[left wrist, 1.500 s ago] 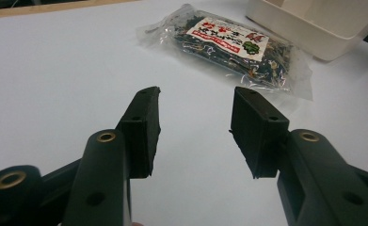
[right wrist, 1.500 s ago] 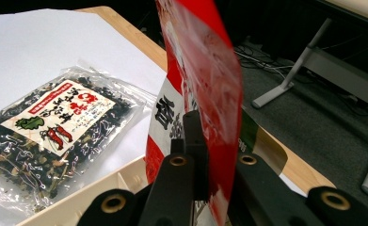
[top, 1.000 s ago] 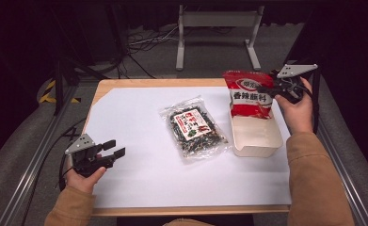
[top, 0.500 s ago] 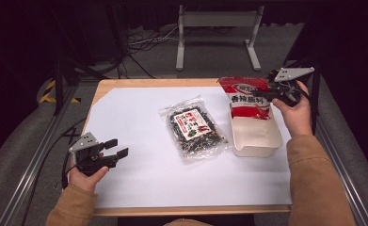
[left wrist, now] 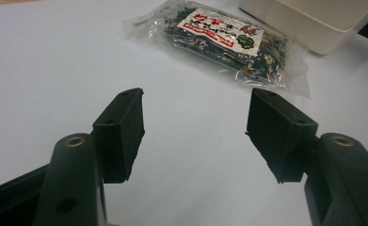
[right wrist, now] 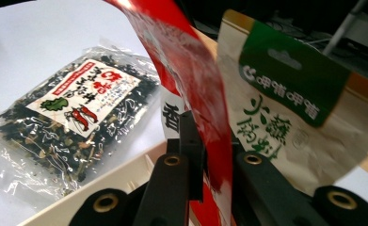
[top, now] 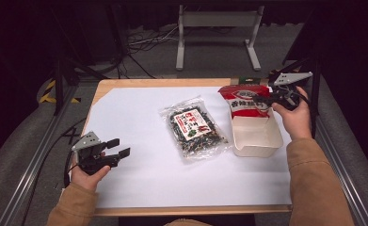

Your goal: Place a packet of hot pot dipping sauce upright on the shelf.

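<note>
We are viewing a shallow white rectangular plastic tray [top: 258, 139] as landmark on the white-covered table [top: 139, 122]. At its far edge, the right gripper [top: 268, 98] is clamping its jaws on a glossy red foil pouch [top: 245, 100], which is standing over the tray's far rim. Just left of the tray, a clear packet of dark dried greens [top: 194, 127] is lying flat. Well to the tray's left, the left gripper [top: 118, 148] is hovering with jaws wide, holding nothing.

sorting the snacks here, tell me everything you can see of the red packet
The red packet is a glossy plastic pouch with a white label band bearing dark characters. It is lifted and tilted at the far right of the table, over the far end of the white box. The right gripper is shut on its edge. A beige and green packet sits just behind it.
</note>
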A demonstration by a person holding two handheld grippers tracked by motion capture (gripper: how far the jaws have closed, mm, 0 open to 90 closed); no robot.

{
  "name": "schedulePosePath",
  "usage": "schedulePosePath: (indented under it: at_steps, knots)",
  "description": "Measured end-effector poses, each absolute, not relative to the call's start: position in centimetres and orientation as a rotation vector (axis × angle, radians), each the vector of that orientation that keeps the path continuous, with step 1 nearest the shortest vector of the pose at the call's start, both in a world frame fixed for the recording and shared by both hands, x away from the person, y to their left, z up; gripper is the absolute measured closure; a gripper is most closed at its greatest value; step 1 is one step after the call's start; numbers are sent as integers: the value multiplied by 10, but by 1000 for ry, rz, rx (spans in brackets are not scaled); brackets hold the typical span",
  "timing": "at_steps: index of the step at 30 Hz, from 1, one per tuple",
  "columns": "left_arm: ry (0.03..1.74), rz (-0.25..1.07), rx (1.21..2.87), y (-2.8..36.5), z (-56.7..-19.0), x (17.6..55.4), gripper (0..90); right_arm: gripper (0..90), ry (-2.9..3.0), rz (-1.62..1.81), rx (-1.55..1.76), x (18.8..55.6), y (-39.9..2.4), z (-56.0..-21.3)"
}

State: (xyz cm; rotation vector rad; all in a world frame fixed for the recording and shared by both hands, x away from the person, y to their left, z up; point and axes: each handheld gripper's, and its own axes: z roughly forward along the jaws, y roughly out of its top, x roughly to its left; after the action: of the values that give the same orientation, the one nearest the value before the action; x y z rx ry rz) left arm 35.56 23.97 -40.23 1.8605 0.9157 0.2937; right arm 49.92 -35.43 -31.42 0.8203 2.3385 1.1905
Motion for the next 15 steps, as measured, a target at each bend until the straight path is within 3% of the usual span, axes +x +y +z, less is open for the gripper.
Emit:
schedulePosePath:
  at_steps: [15]
  knots:
    - [917,279,1868,236,-404,359,363,864,2293,1080,1058,495,-374,-332]
